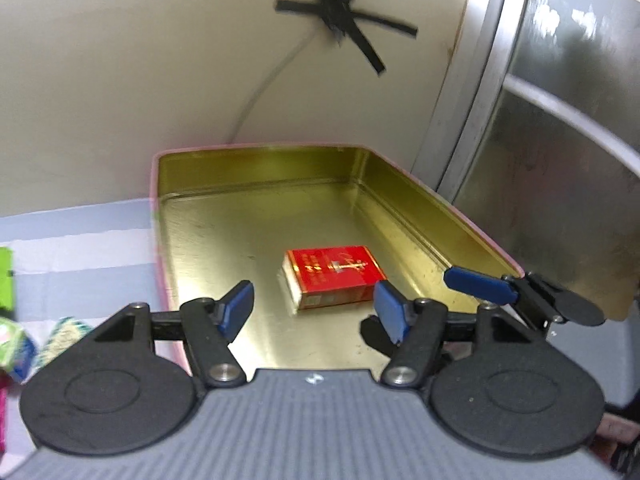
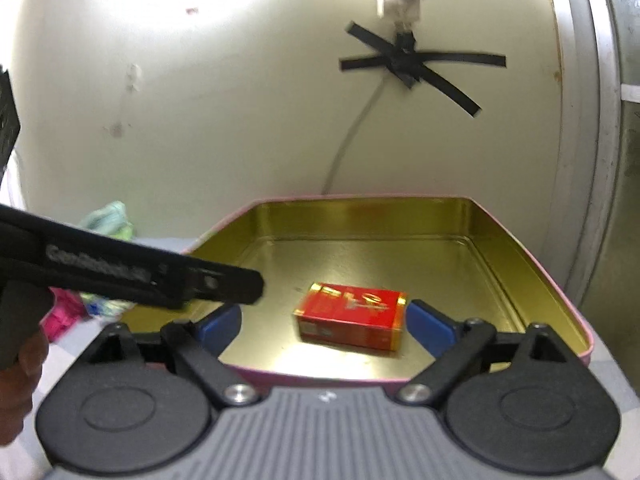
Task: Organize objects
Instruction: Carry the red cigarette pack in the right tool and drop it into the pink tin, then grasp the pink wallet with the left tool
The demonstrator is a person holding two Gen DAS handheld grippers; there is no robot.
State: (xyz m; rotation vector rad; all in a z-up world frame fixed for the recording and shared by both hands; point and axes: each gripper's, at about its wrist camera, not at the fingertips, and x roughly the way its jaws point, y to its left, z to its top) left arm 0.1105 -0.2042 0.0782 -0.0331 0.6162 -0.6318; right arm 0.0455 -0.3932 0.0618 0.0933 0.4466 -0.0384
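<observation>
A small red box (image 1: 334, 276) lies flat on the floor of a gold-lined tin tray with a pink rim (image 1: 256, 208). It also shows in the right wrist view (image 2: 352, 316), inside the same tray (image 2: 532, 264). My left gripper (image 1: 314, 312) is open and empty, hovering over the tray's near end just short of the box. My right gripper (image 2: 326, 326) is open, its blue pads either side of the box without touching it. One right finger (image 1: 480, 286) shows over the tray's right rim in the left wrist view. The left gripper's black body (image 2: 132, 268) crosses the right wrist view.
The tray stands on a pale blue and white striped cloth (image 1: 80, 248) against a cream wall with black tape (image 1: 344, 20). Colourful packets (image 1: 24, 344) lie left of the tray. A metal-framed door (image 1: 540, 160) is to the right. A crumpled green cloth (image 2: 110, 216) lies at the back left.
</observation>
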